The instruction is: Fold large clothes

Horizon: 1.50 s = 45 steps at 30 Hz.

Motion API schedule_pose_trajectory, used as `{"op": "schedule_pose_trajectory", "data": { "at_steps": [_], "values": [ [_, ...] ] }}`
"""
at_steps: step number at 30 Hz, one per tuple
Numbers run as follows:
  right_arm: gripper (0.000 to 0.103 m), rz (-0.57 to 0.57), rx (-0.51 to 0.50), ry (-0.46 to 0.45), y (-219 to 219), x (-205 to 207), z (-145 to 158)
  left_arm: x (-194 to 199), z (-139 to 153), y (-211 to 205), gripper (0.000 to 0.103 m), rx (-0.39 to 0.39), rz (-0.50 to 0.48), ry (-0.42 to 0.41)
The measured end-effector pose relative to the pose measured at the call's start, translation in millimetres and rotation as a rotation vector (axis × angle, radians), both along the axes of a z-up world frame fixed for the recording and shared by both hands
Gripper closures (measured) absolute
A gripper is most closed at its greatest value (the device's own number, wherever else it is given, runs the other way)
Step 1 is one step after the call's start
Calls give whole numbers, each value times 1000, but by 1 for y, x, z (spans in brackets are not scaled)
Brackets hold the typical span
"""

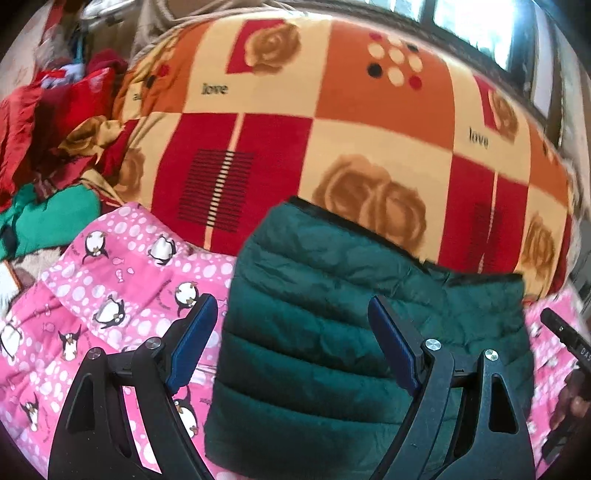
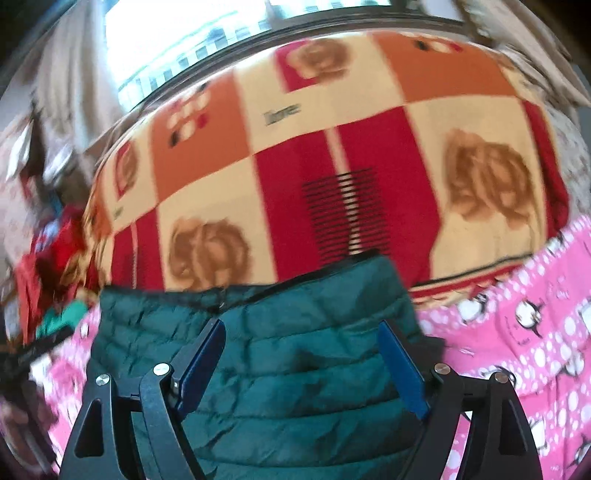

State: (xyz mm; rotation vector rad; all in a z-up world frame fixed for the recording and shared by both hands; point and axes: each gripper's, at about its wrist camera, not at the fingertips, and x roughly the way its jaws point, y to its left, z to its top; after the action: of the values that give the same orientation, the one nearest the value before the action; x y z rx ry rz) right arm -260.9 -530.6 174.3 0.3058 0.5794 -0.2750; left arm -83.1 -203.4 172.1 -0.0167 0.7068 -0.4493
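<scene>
A dark green quilted puffer jacket [image 1: 332,314] lies folded into a compact block on a pink penguin-print cover [image 1: 92,295]. My left gripper [image 1: 291,314] hovers over the jacket's left edge with its blue pads wide apart and nothing between them. In the right wrist view the same jacket [image 2: 295,332] fills the lower middle, and my right gripper [image 2: 301,334] stands open above it, its fingers clear of the fabric. The other gripper's black body [image 1: 569,339] shows at the far right edge of the left wrist view.
A checked red, orange and cream blanket [image 1: 332,129] with roses covers the bed behind the jacket. A heap of red and green clothes [image 1: 48,147] lies at the left. A bright window [image 2: 221,33] runs along the far side.
</scene>
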Motion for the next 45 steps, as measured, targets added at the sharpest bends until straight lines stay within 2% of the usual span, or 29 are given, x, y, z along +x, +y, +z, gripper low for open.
{"op": "schedule_pose_trajectory", "data": {
  "at_steps": [5,9,13,18,22,25,27,31,34,39,45],
  "values": [
    [21,91,-76,119,20,44,-22,20,-20,-31,19,110,14,25],
    [21,112,-119,195,17,78,-45,45,-43,-47,19,208,59,56],
    [21,99,-128,249,3,102,-64,64,-61,-48,19,222,86,101],
    [21,53,-13,316,-23,125,-93,76,-70,-51,19,215,79,123],
    [21,38,-20,331,-24,129,-102,79,-74,-52,19,224,74,130],
    [21,42,-24,341,-25,128,-98,77,-71,-52,19,230,72,134],
    [21,41,-14,335,-26,125,-90,76,-66,-52,19,232,68,136],
    [21,29,29,265,-34,107,-67,77,-51,-50,19,213,58,119],
    [21,22,-2,263,-42,97,-57,83,-49,-53,19,224,65,118],
    [21,-34,-25,312,-59,95,-62,97,-62,-61,19,260,52,172],
    [21,-104,26,327,-72,93,-84,102,-73,-75,19,300,37,165]
  ]
}}
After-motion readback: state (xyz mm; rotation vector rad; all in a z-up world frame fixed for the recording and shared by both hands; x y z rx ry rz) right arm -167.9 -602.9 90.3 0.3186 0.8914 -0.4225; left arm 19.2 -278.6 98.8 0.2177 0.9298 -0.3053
